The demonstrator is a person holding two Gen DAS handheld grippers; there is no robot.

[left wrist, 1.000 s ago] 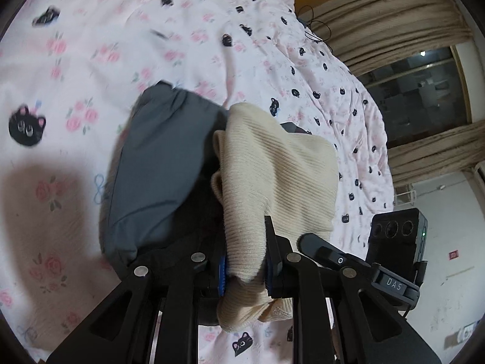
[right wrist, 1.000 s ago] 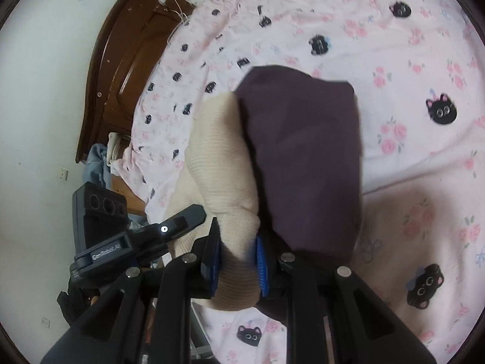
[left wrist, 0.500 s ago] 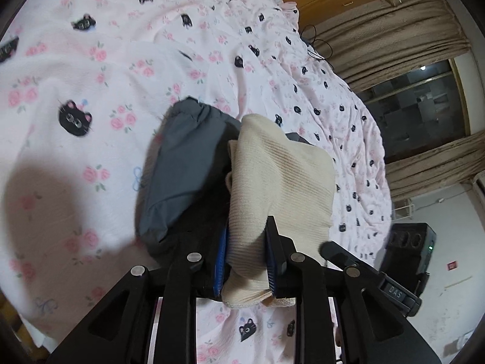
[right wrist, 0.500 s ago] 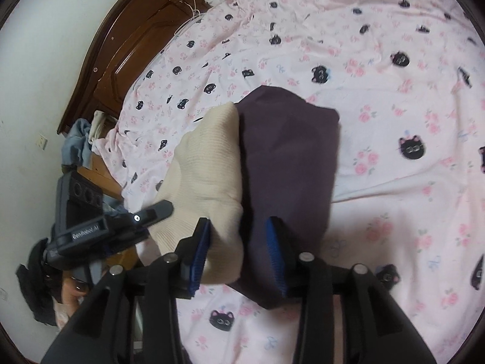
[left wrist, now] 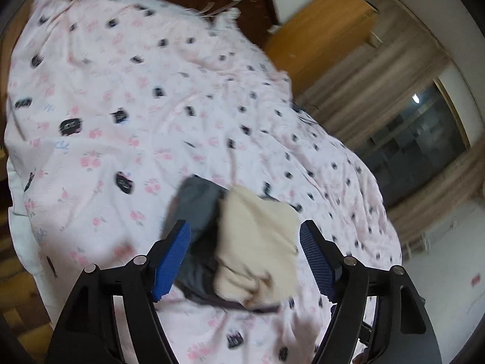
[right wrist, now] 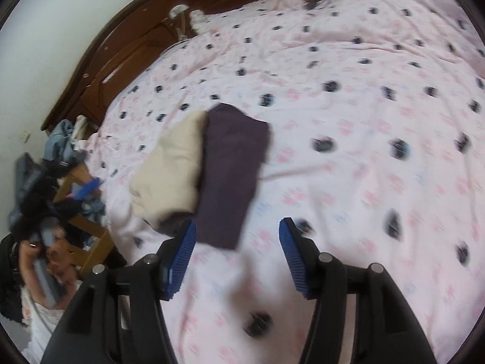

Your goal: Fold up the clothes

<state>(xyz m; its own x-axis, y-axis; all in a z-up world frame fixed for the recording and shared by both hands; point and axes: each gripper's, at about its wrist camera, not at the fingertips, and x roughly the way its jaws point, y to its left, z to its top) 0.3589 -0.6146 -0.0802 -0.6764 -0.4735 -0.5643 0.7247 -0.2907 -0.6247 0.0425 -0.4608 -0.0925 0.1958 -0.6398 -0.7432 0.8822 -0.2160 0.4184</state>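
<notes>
**Folded clothes lie side by side on the bed, both claws spread wide**

Two folded garments rest on the pink bedspread [right wrist: 363,157], which is printed with black cat faces and small roses. The cream knit [left wrist: 257,251] is a ribbed, thick bundle, roughly rectangular, with loose folds bunched at its near end. Touching it along one long edge lies the dark garment [right wrist: 233,170], a flat, smooth oblong that reads purple-brown from the right wrist view and grey from the left. The pair sits near the bed's edge, closer to the side where a wooden chair [right wrist: 88,233] heaped with clothes stands.

The left claw [left wrist: 245,257] hangs above the pair with its blue ribbed pads [left wrist: 171,261] far apart and nothing between them. The right claw [right wrist: 238,257] is likewise spread wide and empty, its left pad just over the near end of the dark garment. Both views are motion-blurred. A dark wooden headboard [right wrist: 130,45] curves behind the bed.
</notes>
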